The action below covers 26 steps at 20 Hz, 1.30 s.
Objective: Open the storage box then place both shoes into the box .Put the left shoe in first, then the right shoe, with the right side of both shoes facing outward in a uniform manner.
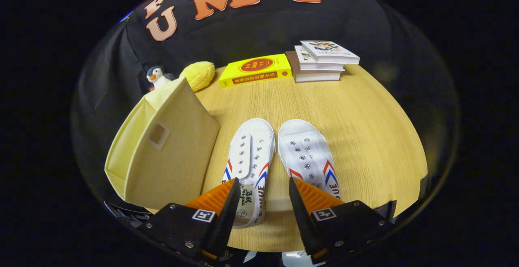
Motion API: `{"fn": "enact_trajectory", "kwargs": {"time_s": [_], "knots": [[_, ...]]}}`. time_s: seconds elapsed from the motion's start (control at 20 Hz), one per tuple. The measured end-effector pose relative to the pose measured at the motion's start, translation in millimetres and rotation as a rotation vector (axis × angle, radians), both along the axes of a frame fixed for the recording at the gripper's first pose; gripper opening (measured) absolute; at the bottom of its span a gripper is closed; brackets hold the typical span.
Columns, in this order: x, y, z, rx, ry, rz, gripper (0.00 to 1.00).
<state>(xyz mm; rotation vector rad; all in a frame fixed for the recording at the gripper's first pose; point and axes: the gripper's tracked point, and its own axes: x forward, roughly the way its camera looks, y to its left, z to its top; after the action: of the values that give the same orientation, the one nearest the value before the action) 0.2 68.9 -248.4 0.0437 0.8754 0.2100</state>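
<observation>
Pale wood-grain tabletop (357, 113) fills the middle of the booth, round-edged against the dark cloth wall. Low over its near edge hangs the hand-held gripper (263, 196), its two fingers spread apart with nothing between them but bare wood and the heel of a shoe. Directly ahead lie two white canvas shoes with metal eyelets and red-and-blue chevron stripes, side by side, toes pointing away: the left shoe (249, 153) runs under the left finger's tip, the right shoe (306, 153) under the right finger's. Just left of the shoes stands the beige fabric storage box (170, 153), closed, with a small label window on its side. Beyond it sit a small penguin plush toy (157, 76) and a yellow knobbly plush (198, 74). Farther back rest a yellow book with a red oval (255, 70) and a stack of three books (322, 60).
</observation>
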Motion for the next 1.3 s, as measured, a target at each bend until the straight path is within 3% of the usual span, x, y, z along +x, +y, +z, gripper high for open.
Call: {"fn": "enact_trajectory", "kwargs": {"time_s": [0.2,0.55,0.75,0.9,1.3], "knots": [[6.5,11.9,-25.8,-0.003,0.074,0.044,0.51],[11.5,18.9,-43.4,0.020,0.129,0.106,0.41],[13.6,23.6,-43.5,0.118,0.089,0.096,0.19],[13.6,22.0,-42.3,0.287,0.102,-0.024,0.00],[16.8,32.5,4.1,0.448,0.049,-0.045,0.00]]}}
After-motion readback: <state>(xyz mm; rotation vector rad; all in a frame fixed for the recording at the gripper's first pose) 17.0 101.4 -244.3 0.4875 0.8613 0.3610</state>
